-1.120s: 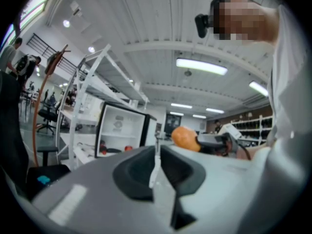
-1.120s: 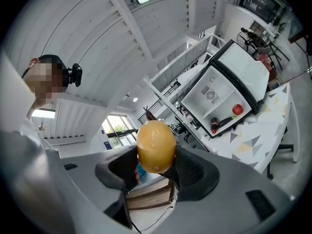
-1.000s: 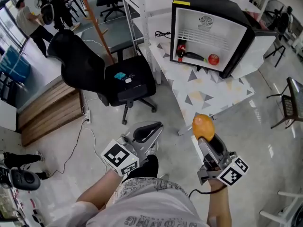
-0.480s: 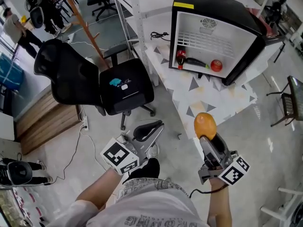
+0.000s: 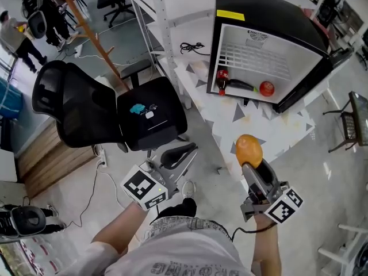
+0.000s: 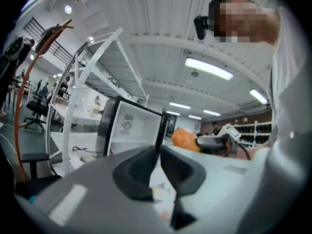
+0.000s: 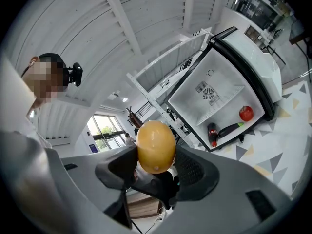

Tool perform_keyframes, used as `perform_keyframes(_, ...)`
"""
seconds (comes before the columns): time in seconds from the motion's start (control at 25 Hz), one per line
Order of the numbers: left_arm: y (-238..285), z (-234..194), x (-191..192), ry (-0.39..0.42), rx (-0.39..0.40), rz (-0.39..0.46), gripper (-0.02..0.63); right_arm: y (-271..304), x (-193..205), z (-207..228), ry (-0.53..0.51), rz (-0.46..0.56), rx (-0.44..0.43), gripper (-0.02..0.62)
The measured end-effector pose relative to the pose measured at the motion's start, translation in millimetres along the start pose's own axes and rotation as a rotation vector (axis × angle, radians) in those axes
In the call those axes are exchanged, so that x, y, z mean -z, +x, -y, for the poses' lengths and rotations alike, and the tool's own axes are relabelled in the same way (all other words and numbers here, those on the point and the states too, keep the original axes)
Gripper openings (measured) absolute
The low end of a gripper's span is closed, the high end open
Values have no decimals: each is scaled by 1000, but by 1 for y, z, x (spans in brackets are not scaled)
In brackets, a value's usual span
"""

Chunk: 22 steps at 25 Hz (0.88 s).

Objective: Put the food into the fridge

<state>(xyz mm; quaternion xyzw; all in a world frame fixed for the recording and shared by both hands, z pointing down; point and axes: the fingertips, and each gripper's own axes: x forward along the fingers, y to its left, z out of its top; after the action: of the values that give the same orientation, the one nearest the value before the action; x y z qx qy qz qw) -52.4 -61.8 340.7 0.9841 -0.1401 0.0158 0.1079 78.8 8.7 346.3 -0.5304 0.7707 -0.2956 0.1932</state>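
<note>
My right gripper [image 5: 251, 161] is shut on an orange fruit [image 5: 248, 150], also seen as the round orange fruit [image 7: 155, 146] between the pads in the right gripper view. A small black fridge [image 5: 287, 22] stands open on a patterned table [image 5: 261, 122] ahead. Inside it lie a cola bottle [image 5: 222, 78], a dark aubergine [image 5: 241, 85] and a red tomato [image 5: 266, 88]. My left gripper [image 5: 183, 152] is shut and holds nothing, lower left of the fridge; its closed jaws show in the left gripper view [image 6: 159, 152].
A black office chair [image 5: 103, 111] with small items on its seat stands left of the table. A white shelf frame [image 5: 158, 16] and a wooden coat stand [image 5: 92, 33] rise behind it. People stand at the far left. The fridge door [image 5: 339, 53] hangs open to the right.
The view has shifted toward the fridge, which now sits a little lower and nearer in the head view. Both grippers keep their pose; the orange fruit stays held.
</note>
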Motion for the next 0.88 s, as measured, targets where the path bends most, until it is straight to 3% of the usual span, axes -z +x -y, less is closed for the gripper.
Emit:
perform_keyframes(0.4,12,-50,-7,-5,14,-10,37,44,-9,19,14,10,35,244)
perform_keyframes(0.88,22,-72,-15,3,9,1,35,66,-26,29,-23,21,45,244)
